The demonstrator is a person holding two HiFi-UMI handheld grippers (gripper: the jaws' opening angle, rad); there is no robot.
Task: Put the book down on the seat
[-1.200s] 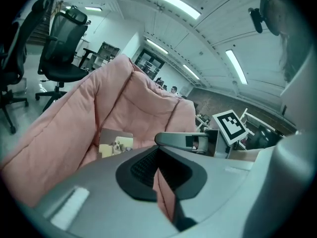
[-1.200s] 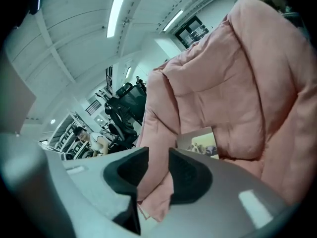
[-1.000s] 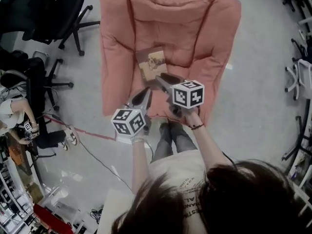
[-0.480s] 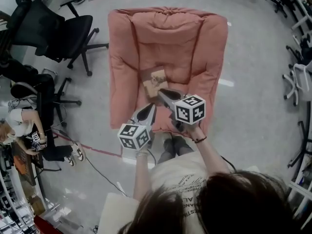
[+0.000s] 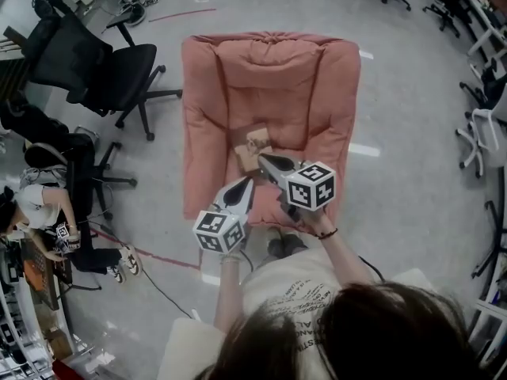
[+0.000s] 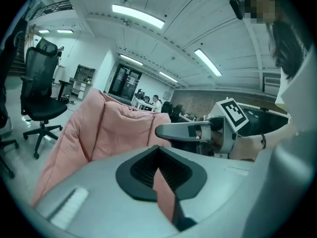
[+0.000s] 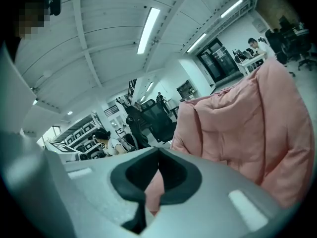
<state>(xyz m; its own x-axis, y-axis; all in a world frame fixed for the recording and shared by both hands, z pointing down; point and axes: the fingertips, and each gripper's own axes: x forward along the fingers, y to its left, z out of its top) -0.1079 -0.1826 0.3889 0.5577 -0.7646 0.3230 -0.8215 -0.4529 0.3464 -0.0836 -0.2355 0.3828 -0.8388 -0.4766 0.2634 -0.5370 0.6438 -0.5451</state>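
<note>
Book [image 5: 255, 146] lying flat on pink armchair [image 5: 273, 85] seat, nothing gripping it. Left gripper [image 5: 244, 182] fingers sitting together, empty. Right gripper [image 5: 264, 158] fingers just closing together, empty. Risk: right tips hovering near book, possibly nudging it down soft cushion.

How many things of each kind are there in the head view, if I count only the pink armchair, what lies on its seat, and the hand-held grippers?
pink armchair: 1
book, lying on the seat: 1
grippers, the left gripper and the right gripper: 2
Total: 4
</note>
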